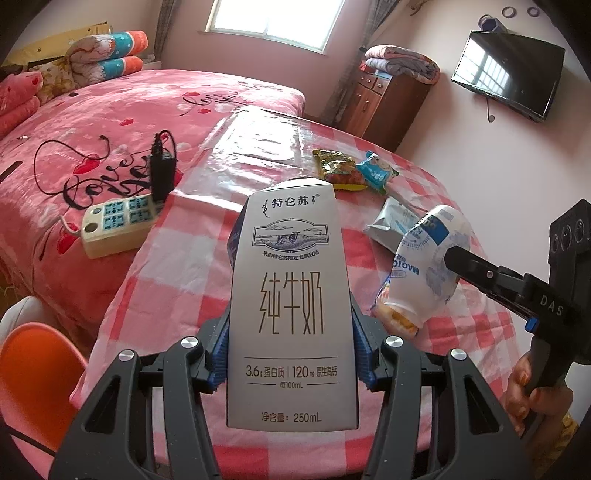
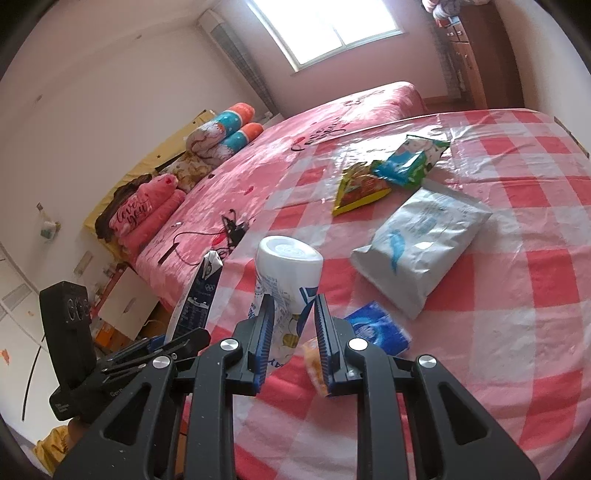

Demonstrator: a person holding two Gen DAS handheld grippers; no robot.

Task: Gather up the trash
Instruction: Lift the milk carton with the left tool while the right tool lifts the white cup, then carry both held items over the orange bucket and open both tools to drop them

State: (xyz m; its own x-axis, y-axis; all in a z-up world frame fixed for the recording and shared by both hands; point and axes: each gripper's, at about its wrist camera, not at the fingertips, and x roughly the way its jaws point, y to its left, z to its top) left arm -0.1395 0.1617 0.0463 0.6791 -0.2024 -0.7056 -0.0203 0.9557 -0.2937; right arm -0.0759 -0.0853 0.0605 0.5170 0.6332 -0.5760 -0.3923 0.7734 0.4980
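The left tool (image 1: 291, 365) is pinching an upright milk carton (image 1: 291, 295) above the checked surface (image 1: 177, 266), while the right tool (image 2: 293, 350) is squeezing a crumpled white snack wrapper (image 2: 284, 280) just beside it

Home bedroom, pink-covered bed (image 1: 110, 122), folded quilts (image 1: 107, 55), wall-mounted television (image 1: 509, 79), wooden cabinet (image 1: 384, 107), window (image 1: 273, 20)

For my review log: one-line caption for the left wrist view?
Left gripper clamps a milk carton above the checked table; right gripper holds a crumpled wrapper.
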